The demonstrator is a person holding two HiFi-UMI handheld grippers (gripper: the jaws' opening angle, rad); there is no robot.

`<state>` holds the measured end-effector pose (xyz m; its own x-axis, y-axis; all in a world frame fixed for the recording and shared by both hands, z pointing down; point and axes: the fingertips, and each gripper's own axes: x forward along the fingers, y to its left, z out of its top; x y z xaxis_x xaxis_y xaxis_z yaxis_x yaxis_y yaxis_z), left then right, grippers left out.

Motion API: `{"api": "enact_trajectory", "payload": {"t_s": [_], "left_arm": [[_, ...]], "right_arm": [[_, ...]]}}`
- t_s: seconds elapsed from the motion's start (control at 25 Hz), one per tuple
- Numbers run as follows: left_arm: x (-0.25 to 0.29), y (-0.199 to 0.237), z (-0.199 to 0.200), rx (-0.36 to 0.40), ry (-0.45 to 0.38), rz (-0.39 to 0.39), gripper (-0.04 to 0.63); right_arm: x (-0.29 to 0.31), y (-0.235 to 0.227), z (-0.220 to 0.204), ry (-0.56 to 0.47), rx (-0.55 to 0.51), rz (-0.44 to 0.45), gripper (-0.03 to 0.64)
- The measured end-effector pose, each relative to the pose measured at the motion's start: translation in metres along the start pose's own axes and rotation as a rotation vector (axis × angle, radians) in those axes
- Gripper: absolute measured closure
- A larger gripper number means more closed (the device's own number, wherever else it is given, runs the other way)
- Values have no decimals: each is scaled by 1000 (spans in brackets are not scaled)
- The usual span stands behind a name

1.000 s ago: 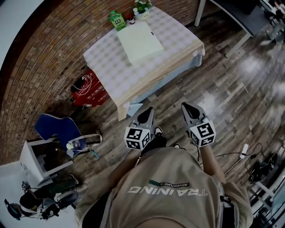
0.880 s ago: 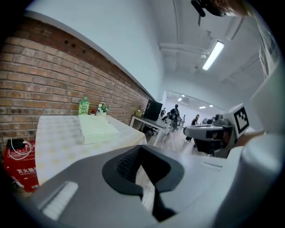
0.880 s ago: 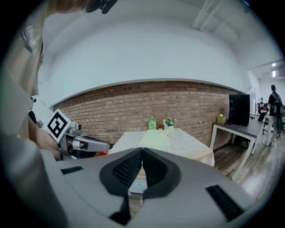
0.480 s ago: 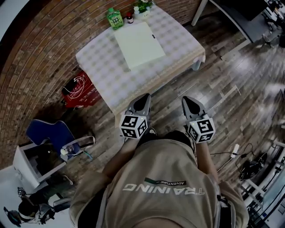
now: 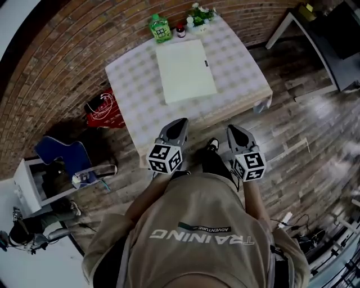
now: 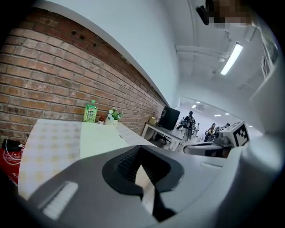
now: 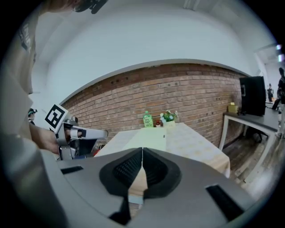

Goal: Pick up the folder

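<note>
Left gripper (image 5: 176, 127) and right gripper (image 5: 234, 133): jaws together, empty, short of the counter (image 5: 132, 84). Risk: folder (image 5: 185, 70) lies flat; unopened jaws could shove it toward the bottle (image 5: 160, 27).

Pale flat folder (image 5: 185, 70) on checked-cloth surface (image 5: 132, 79)
Green plastic bottle (image 5: 160, 27) and white flower pot (image 5: 201, 17) stand above it, at the frame's top edge.

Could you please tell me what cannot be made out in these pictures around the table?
Folder: near end hidden behind the left gripper and the right gripper in their views.
Green bottle: label print too small in every view.
Table: underside out of sight from above in the head view.
Red bag: contents too small and dark in the head view.
</note>
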<state>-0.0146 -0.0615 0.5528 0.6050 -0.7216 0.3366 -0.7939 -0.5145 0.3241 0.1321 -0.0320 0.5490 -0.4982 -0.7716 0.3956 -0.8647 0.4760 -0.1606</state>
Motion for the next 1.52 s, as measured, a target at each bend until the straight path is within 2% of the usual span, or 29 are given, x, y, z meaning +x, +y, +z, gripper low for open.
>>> {"api": "enact_trajectory", "payload": {"t_s": [0.12, 0.24, 0.36, 0.56, 0.84, 1.08, 1.2, 1.28, 1.4, 1.52], "left_arm": [[18, 15, 23, 11, -3, 80, 588], [40, 32, 42, -1, -18, 161, 588], [56, 42, 53, -34, -27, 170, 588], [70, 61, 51, -61, 15, 215, 588], [86, 113, 64, -45, 26, 277, 588], [91, 164, 70, -26, 45, 267, 584], [91, 190, 64, -45, 84, 251, 550], [95, 209, 53, -87, 120, 234, 500], [113, 233, 33, -160, 179, 192, 443], [127, 245, 12, -270, 240, 138, 354]], "right_arm": [[32, -24, 13, 19, -14, 91, 606], [66, -52, 24, 49, -86, 154, 606], [93, -66, 36, 61, -114, 203, 604], [123, -82, 46, 42, -113, 226, 604], [149, -90, 40, 102, -73, 240, 604], [172, -94, 45, 170, -54, 195, 603], [193, -93, 54, 189, -17, 163, 595], [212, -94, 57, 207, 17, 146, 502], [243, -102, 59, 234, 87, 125, 448], [266, -106, 39, 321, 205, 147, 392]]}}
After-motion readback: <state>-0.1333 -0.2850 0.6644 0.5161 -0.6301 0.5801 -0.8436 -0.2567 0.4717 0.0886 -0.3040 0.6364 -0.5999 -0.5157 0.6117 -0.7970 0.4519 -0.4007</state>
